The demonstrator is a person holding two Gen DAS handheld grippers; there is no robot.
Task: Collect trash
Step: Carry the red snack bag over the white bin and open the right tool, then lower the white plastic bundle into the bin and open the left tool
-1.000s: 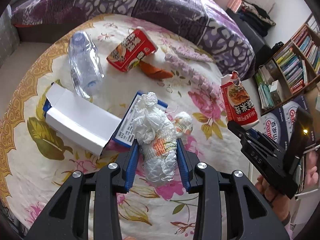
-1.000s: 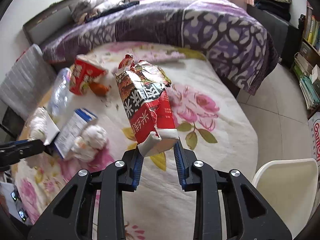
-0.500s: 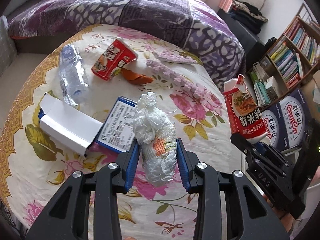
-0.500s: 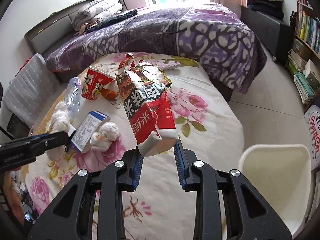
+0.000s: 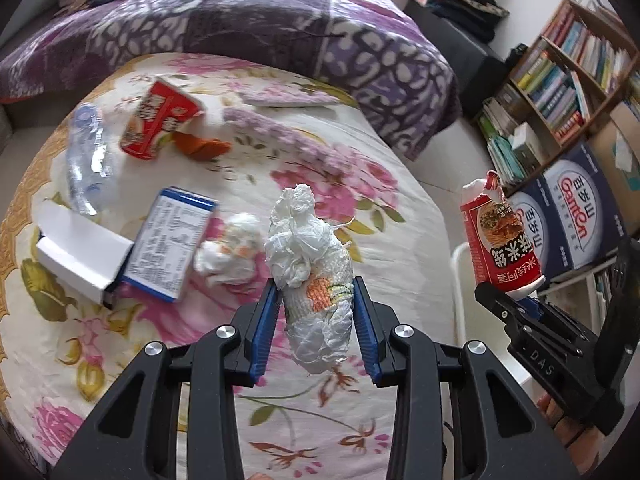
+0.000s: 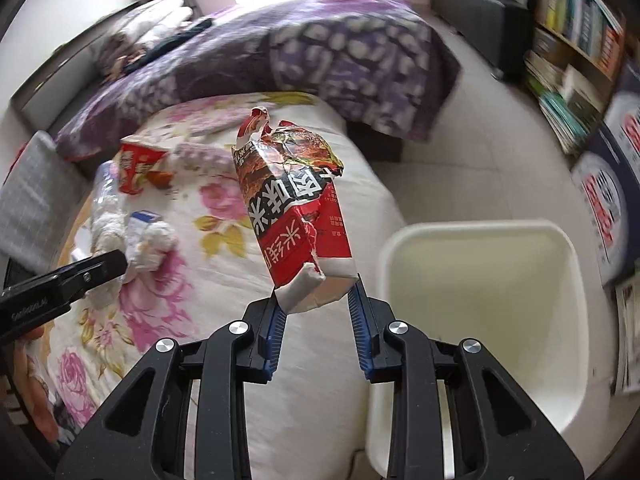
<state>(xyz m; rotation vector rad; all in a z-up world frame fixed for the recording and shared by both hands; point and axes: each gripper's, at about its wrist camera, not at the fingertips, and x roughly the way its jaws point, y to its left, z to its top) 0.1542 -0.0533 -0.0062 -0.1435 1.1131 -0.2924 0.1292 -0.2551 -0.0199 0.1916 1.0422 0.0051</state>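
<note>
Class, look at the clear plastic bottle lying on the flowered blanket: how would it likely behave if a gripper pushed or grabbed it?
The clear plastic bottle lies on its side, so a push would probably roll it. It looks empty and crumpled, so probably light and apt to buckle when squeezed.

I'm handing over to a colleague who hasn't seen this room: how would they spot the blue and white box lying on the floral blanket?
Find the floral blanket spread in front of the purple bedspread. Near its left side, below the clear plastic bottle, lies the blue and white box, beside a loose paper wad. It is the only flat carton there with blue edges and a white panel of small print, one white flap hanging open.
</note>
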